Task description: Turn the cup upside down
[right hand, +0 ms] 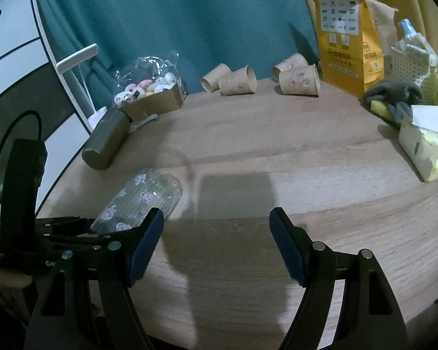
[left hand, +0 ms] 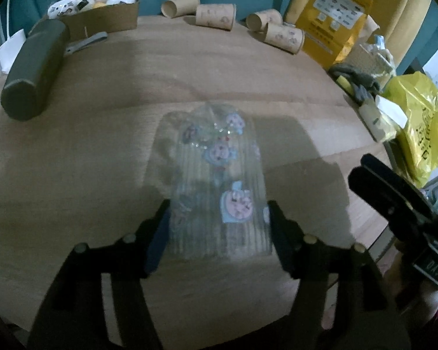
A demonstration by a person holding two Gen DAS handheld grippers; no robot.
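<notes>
A clear ribbed glass cup with pink and blue cartoon stickers lies tilted, its base pointing away from me over the round wooden table. My left gripper is shut on the cup near its rim, one finger on each side. In the right wrist view the cup shows at the lower left, held in the left gripper. My right gripper is open and empty above the table's front, to the right of the cup. It also shows at the right edge of the left wrist view.
A dark green cylindrical case lies at the left. A cardboard box of small toys stands at the back left. Several paper cups lie on their sides at the back. A yellow paper bag, a tissue pack and a yellow plastic bag crowd the right edge.
</notes>
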